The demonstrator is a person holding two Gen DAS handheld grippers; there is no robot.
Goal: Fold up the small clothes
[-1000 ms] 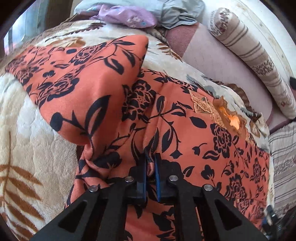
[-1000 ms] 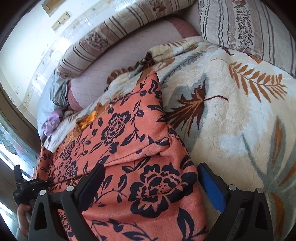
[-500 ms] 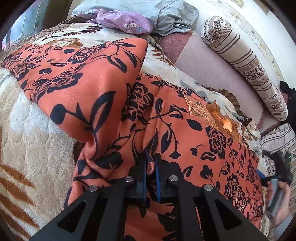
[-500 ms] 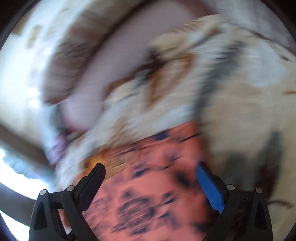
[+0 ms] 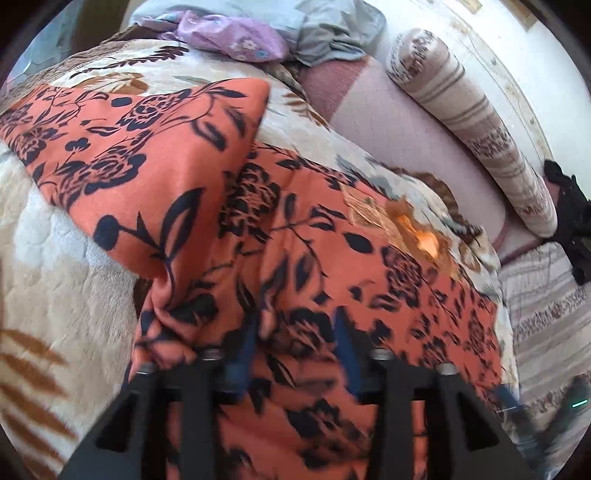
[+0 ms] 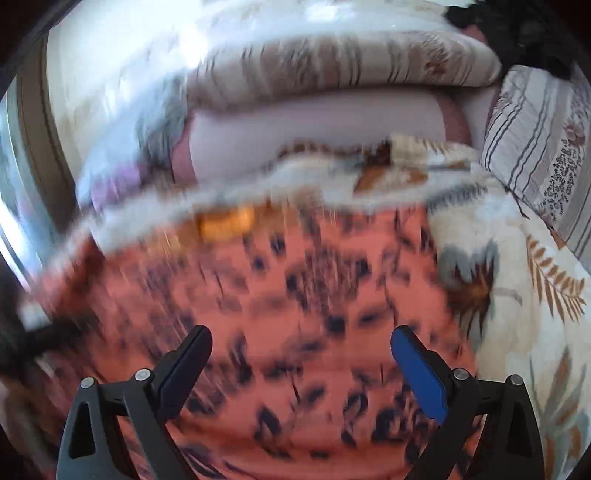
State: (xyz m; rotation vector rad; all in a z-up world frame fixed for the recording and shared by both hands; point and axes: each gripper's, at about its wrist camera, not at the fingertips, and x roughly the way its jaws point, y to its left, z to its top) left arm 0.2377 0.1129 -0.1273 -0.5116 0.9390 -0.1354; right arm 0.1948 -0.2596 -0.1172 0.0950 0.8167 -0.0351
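Note:
An orange garment with black flowers lies spread on a cream leaf-patterned blanket, one sleeve folded over at the upper left. My left gripper sits low in the left wrist view; its jaws are opening, a loose ridge of the cloth stands between them, and the pads no longer press on it. In the blurred right wrist view the same garment fills the lower middle. My right gripper hovers over it, open wide, nothing pinched.
A striped bolster lies along the wall beyond a mauve sheet. A pile of lilac and grey clothes sits at the far end. A striped pillow lies to the right of the blanket.
My left gripper has let go of the pinched cloth and its jaws have spread. The right gripper has swung fast across the garment, rolling, and its view is now smeared.

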